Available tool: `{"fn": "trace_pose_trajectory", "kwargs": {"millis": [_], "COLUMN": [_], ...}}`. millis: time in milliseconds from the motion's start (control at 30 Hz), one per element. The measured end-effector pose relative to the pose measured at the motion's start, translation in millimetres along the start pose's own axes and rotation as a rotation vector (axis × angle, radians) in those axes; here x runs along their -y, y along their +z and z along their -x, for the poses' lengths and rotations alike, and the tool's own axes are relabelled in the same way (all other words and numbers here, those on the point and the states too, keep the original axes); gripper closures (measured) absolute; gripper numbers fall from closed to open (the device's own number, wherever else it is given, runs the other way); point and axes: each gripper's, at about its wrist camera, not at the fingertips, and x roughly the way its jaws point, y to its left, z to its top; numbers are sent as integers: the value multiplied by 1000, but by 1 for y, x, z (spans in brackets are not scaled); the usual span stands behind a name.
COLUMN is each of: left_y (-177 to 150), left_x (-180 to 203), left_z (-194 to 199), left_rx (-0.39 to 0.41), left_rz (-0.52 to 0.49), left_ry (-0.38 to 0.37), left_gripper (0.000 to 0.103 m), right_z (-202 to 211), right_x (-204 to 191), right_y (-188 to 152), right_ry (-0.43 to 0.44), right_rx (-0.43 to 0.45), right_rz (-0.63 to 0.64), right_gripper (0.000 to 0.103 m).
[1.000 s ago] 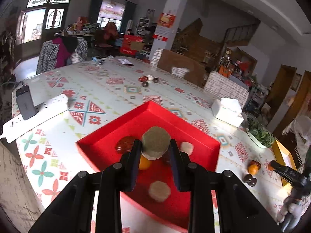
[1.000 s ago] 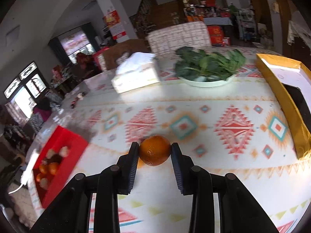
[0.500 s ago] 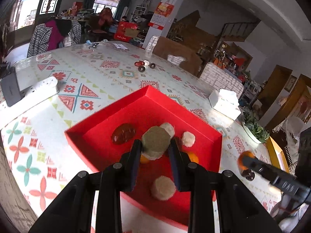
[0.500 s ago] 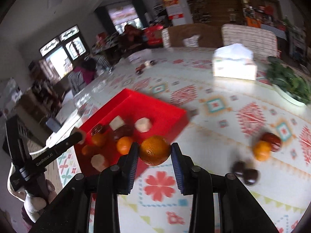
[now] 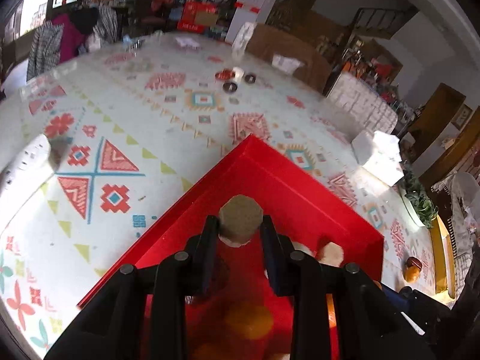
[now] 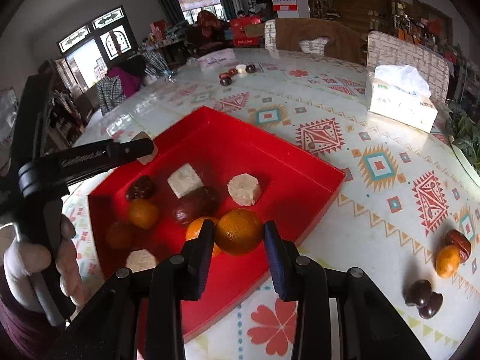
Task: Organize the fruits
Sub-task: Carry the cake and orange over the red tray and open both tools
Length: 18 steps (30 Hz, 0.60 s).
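Observation:
A red tray (image 6: 270, 150) lies on the patterned table and holds several fruits: small oranges (image 6: 143, 213), dark red dates (image 6: 195, 204), a white cube (image 6: 185, 180) and pale round chunks (image 6: 244, 189). My right gripper (image 6: 239, 234) is shut on an orange (image 6: 239, 231), above the tray's near edge. My left gripper (image 5: 240, 231) is shut on a tan faceted chunk (image 5: 240, 219), above the tray's (image 5: 300, 168) inner floor close to its far corner. In the right wrist view the left gripper (image 6: 147, 148) hangs over the tray's left rim, with a hand on its handle.
On the table right of the tray lie an orange (image 6: 447, 261), a red date (image 6: 457, 240) and two dark nuts (image 6: 423, 298). A tissue box (image 6: 400, 99) and a plate of greens (image 6: 465, 138) stand beyond. A white power strip (image 5: 24, 165) lies left, small fruits (image 6: 237, 72) far back.
My right gripper swung left with the orange, from open table to the tray's near edge. My left gripper carried the tan chunk forward and lower, toward the tray's far corner.

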Motion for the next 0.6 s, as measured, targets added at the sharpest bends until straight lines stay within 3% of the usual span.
{"fn": "trace_pose_trajectory", "kwargs": {"millis": [200, 300, 600], "left_y": [1, 0, -7], "left_x": [-6, -5, 14], "left_z": [-3, 7, 44], "left_rx": [2, 27, 96], "left_rz": [22, 23, -8], "left_ry": [-7, -18, -46], "left_gripper": [72, 57, 45], "right_z": [-10, -12, 3], "right_x": [2, 6, 13], "right_y": [3, 5, 3], "right_ry": [0, 21, 52], "right_rx": [-8, -13, 21], "right_rz": [-9, -36, -77], "right_gripper": [66, 66, 61]}}
